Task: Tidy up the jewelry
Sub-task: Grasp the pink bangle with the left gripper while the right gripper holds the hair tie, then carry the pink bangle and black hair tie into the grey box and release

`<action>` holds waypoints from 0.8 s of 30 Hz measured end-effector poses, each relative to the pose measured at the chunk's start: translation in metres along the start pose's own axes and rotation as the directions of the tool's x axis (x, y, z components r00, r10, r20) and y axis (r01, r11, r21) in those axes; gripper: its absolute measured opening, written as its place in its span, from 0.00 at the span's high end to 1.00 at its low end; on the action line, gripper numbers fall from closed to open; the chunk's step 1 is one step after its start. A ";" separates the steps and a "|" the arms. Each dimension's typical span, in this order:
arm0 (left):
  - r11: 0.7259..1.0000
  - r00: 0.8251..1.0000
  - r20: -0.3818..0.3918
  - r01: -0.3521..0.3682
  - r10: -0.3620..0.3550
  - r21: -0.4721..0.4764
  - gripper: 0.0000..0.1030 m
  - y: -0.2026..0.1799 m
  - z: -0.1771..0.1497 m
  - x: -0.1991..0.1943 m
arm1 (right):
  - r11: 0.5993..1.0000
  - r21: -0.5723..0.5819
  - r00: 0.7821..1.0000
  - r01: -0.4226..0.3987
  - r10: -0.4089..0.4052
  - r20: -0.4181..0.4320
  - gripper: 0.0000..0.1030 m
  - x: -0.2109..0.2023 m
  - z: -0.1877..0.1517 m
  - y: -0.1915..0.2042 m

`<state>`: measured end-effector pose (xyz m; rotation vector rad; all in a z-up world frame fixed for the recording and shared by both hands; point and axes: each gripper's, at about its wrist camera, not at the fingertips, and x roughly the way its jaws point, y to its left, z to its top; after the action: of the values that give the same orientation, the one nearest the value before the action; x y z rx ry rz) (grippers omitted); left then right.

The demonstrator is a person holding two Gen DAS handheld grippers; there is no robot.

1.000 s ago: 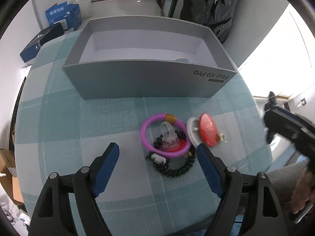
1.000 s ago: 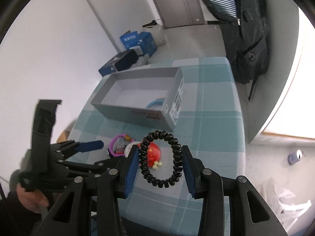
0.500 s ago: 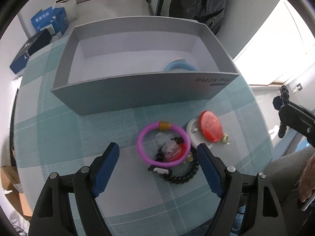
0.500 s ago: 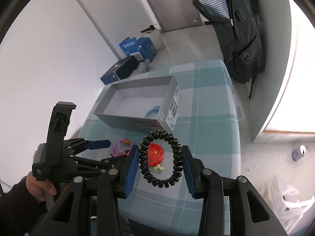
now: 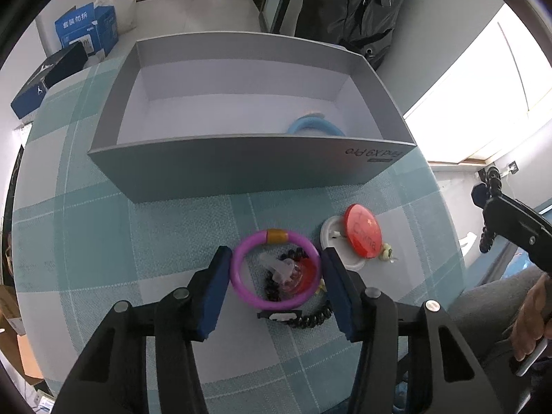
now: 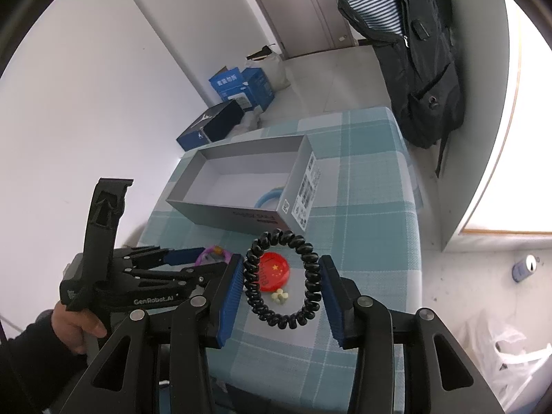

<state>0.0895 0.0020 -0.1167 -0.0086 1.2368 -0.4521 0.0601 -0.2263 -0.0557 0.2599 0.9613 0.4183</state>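
Note:
My left gripper (image 5: 276, 258) is closed around a purple bangle (image 5: 276, 270) with an orange band; the blue pads touch its two sides. Inside and under the bangle lie black beads, a clear piece and a red piece. A black coil band (image 5: 307, 319) pokes out beneath it. A red round badge (image 5: 364, 236) leans on a white disc (image 5: 333, 238). My right gripper (image 6: 281, 265) is shut on a black spiral hair tie (image 6: 281, 281), held above the table's near right edge. The grey box (image 5: 241, 162) holds a blue bangle (image 5: 315, 126).
The table has a teal checked cloth (image 5: 103, 241). Small pale yellow flower pieces (image 6: 280, 296) lie by the badge. Blue boxes (image 6: 241, 86) and a dark blue box (image 6: 210, 126) are behind the table. A dark jacket (image 6: 410, 51) hangs at the far right.
My left gripper has moved forward and down and its fingers have closed in on the purple bangle. My right gripper has risen and pulled back a little, still holding the hair tie.

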 end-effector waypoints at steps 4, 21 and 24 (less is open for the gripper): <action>1.000 1.000 0.018 0.011 -0.010 -0.016 0.54 0.001 -0.001 -0.008 | 1.000 0.001 1.000 -0.002 0.002 0.010 0.58 -0.001 0.002 0.001; 0.993 0.977 0.205 0.084 -0.064 -0.087 0.54 0.012 0.039 -0.076 | 0.993 -0.089 0.997 -0.076 0.075 -0.014 0.58 0.004 0.047 0.038; 0.994 0.977 0.209 0.062 -0.043 -0.084 0.54 0.017 0.054 -0.078 | 0.990 -0.116 0.996 -0.085 0.083 -0.022 0.58 0.011 0.064 0.049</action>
<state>0.1247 0.0308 -0.0316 -0.1626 1.0522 -0.4295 0.1073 -0.1795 -0.0093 0.1907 0.9411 0.5527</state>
